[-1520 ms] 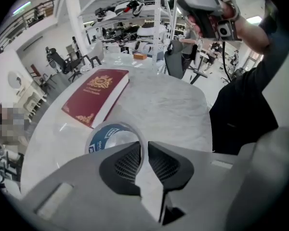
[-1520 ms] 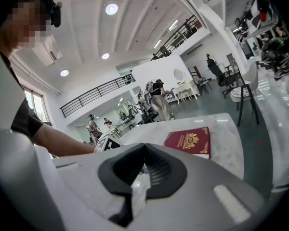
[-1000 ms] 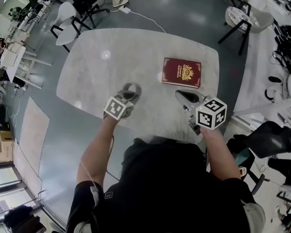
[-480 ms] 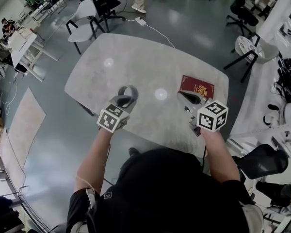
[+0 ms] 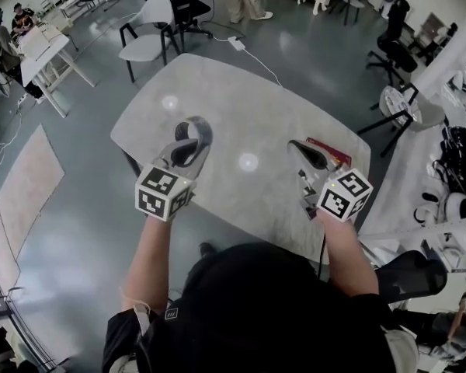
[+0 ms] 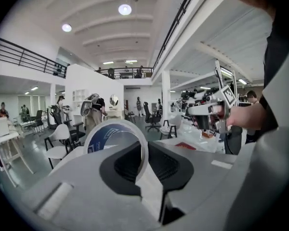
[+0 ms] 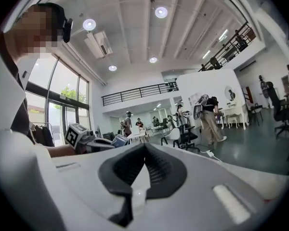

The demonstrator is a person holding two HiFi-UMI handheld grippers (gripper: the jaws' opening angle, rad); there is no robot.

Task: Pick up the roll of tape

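The roll of tape (image 5: pixel 193 137), a clear ring with a blue printed core, is lifted off the grey table (image 5: pixel 217 92) in my left gripper (image 5: pixel 188 144). In the left gripper view the jaws pinch the roll's wall (image 6: pixel 116 134) and the ring stands upright beyond them. My right gripper (image 5: pixel 304 154) is raised at the right, over the red book (image 5: pixel 331 151). Its jaws meet with nothing between them (image 7: pixel 143 165). Each gripper shows in the other's view: the right gripper (image 6: pixel 209 110) and the left gripper (image 7: pixel 94 142).
The red book lies near the table's right edge, mostly hidden by my right gripper. A white chair (image 5: pixel 150 37) stands beyond the table's far side, office chairs (image 5: pixel 392 29) at the right. People stand and sit in the hall behind.
Both grippers have risen off the table and moved forward. The tape roll has come up with the left gripper. The head view has tilted, so more of the hall shows.
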